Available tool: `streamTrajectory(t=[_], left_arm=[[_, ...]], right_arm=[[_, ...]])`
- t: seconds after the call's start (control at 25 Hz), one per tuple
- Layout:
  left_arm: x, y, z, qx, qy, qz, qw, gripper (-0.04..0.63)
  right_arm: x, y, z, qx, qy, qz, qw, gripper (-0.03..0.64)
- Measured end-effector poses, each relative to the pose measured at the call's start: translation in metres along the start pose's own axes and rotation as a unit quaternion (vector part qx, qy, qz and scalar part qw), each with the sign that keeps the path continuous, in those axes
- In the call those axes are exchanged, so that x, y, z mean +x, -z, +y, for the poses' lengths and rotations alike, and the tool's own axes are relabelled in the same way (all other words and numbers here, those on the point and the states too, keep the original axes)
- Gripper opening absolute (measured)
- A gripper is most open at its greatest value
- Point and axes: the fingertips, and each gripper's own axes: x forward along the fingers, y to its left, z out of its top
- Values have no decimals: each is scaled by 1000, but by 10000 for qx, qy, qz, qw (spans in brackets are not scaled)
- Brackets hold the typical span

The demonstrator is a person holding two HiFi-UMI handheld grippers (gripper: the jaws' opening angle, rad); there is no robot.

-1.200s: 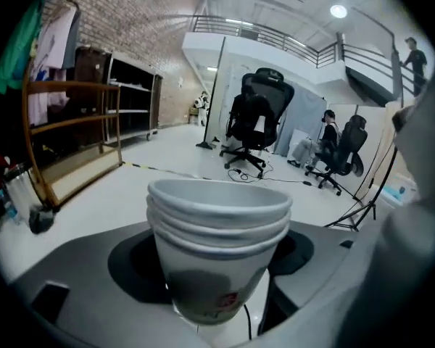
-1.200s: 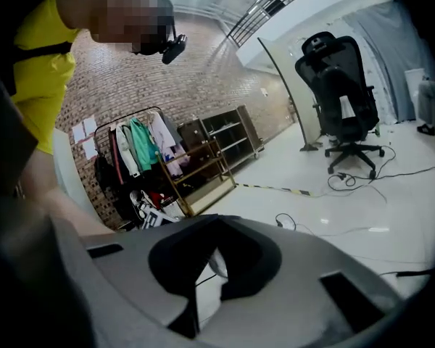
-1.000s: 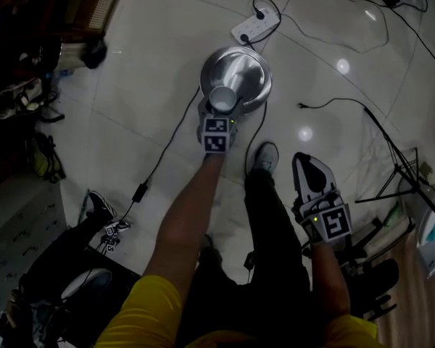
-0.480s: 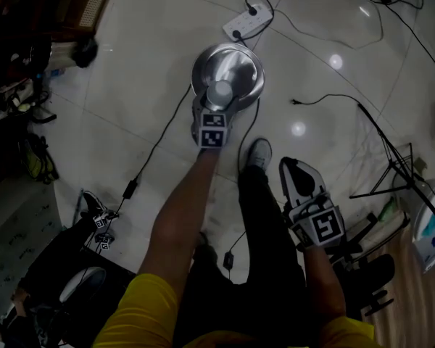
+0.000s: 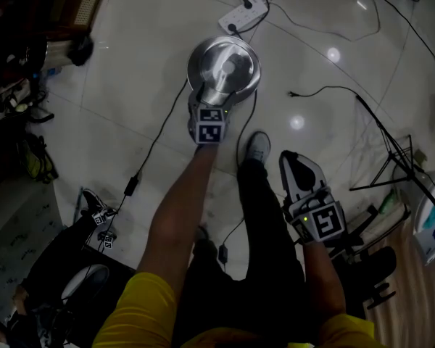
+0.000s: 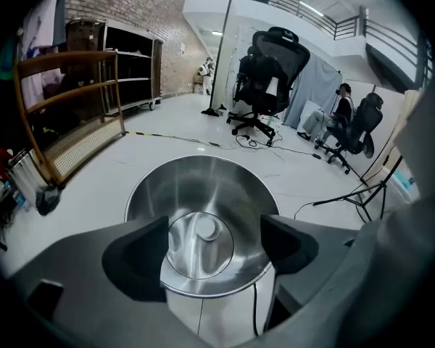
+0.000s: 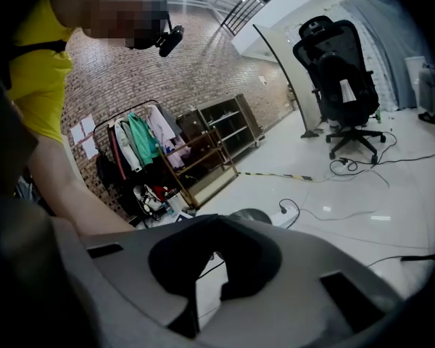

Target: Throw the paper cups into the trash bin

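A round steel trash bin (image 5: 193, 65) stands on the white tile floor. My left gripper (image 5: 213, 98) hangs over its near rim, open, with nothing between the jaws. In the left gripper view the bin (image 6: 146, 187) fills the middle, and a small white paper cup (image 6: 206, 228) lies deep inside it, below the left gripper (image 6: 214, 239). My right gripper (image 5: 299, 167) is held low at the right beside the person's leg, shut and empty. In the right gripper view its pads meet at the right gripper (image 7: 212, 251), and the bin (image 7: 250, 214) shows just beyond.
A white power strip (image 5: 243, 14) and several cables lie on the floor behind the bin. The person's shoe (image 5: 259, 149) is close to the bin. A black tripod stand (image 5: 395, 169) is at the right. Office chairs (image 6: 268, 71) and a wooden rack (image 6: 72, 114) stand farther off.
The left gripper carried the white cup over the bin and opened; the cup has left the jaws and now lies inside the bin. The right gripper has barely moved.
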Motion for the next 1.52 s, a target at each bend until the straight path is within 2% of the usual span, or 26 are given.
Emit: streamTrajectory(t=[0.12, 0.28, 0.6, 0.76, 0.96, 1.52], left_arm=[[-6, -4, 0, 34, 5, -41, 10000, 363], [-10, -5, 2, 41, 23, -32, 10000, 353], [-21, -1, 3, 176, 43, -4, 9998, 353], [-25, -2, -1, 109, 64, -73, 9999, 353], [-29, -7, -2, 68, 41, -129, 9999, 353], [-35, -4, 7, 38, -41, -131, 9999, 353]], right_arm=[[0, -3, 3, -6, 25, -26, 10000, 6], [3, -6, 9, 25, 26, -82, 10000, 6], [4, 0, 19, 89, 16, -56, 9999, 6], [3, -2, 16, 211, 30, -137, 9997, 5], [4, 0, 10, 223, 234, 10, 9995, 3], [8, 13, 15, 277, 313, 177, 9990, 3]])
